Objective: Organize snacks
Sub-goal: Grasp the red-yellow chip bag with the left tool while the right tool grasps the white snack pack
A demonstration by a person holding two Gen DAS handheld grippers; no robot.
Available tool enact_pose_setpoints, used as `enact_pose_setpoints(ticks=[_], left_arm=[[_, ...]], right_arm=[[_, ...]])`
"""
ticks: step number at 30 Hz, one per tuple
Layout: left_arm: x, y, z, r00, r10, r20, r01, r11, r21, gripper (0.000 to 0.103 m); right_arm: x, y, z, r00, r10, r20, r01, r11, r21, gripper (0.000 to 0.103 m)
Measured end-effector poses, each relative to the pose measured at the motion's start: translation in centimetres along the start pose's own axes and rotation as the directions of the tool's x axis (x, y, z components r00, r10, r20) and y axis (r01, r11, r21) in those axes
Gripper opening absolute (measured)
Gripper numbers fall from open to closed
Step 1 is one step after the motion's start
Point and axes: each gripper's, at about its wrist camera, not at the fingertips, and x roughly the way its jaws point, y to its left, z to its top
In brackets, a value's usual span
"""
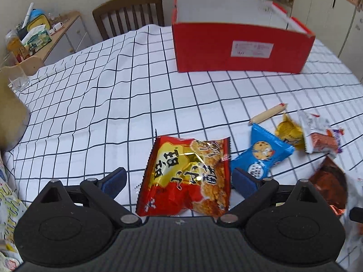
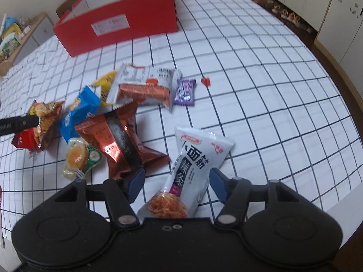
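Left gripper [image 1: 179,179] low, jaws wide around the red packet [image 1: 186,176]. Right gripper [image 2: 177,181] wide astride the white pouch [image 2: 192,167], its long axis along the fingers

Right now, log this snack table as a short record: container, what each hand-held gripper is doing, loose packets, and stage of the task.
container: open red cardboard box, far side of the checked tablecloth; contents not visible
left hand-held gripper: open, straddling the red-and-gold crinkly snack bag
right hand-held gripper: open, around the white spicy-strip pouch
loose packets: blue cookie packet, copper foil bag, purple candy wrapper
stage: neither packet visibly gripped or lifted yet
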Motion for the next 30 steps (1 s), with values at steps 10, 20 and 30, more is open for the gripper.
enact_pose_setpoints(ticks=[10, 20, 30], left_arm=[[3.6, 0.3, 1.3, 0.993, -0.046, -0.107, 0.043, 0.998, -0.035, 0.099], [3.5, 0.6, 1.3, 0.988, -0.094, -0.121, 0.083, 0.993, -0.087, 0.070], [3.0, 1.5, 0.7, 0.989, -0.098, -0.114, 0.084, 0.989, -0.118, 0.061]], right_arm=[[1.5, -0.3, -0.1, 0.998, 0.009, -0.058, -0.008, 1.000, 0.018, 0.049], [1.3, -0.4, -0.1, 0.999, -0.002, -0.041, 0.003, 1.000, 0.013, 0.036], [0.2, -0.4, 0.1, 1.000, -0.027, -0.012, 0.026, 0.999, -0.033, 0.012]])
